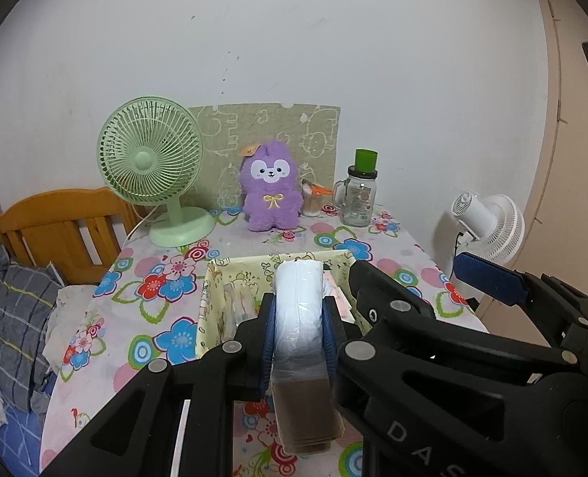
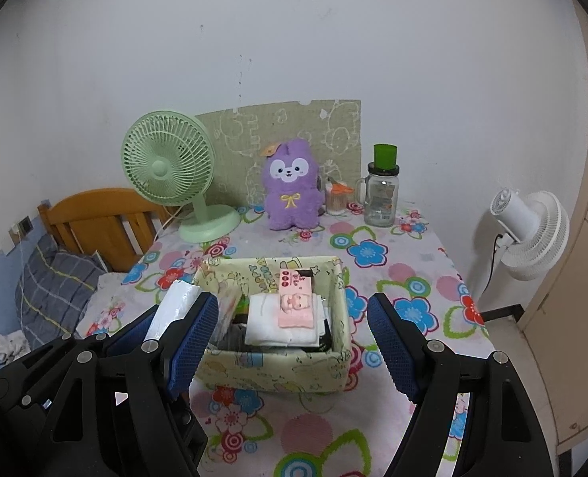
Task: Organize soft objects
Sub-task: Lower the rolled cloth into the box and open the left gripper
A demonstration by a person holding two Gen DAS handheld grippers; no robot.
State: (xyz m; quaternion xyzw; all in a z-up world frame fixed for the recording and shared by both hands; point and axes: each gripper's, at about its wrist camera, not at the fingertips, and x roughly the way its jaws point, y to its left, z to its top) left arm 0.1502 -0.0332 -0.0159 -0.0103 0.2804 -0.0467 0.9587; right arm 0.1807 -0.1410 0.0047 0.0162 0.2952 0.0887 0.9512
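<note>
Soft white plastic-wrapped packet (image 1: 298, 318) with a brown lower end sits pinched between the blue pads of the left gripper (image 1: 298, 336), held above the near rim of the pale yellow printed fabric basket (image 2: 278, 369), probably so it can go in with the rest. The right gripper (image 2: 294, 346) hangs beside it with its jaws spread wide and nothing between them, framing the basket. Inside lie folded white cloths (image 2: 282, 322) topped by a pink wrapped pack (image 2: 296, 302). The basket stands near the front edge of the flower-patterned tablecloth (image 2: 413, 278); a purple plush toy (image 2: 292, 185) sits at the back edge.
</note>
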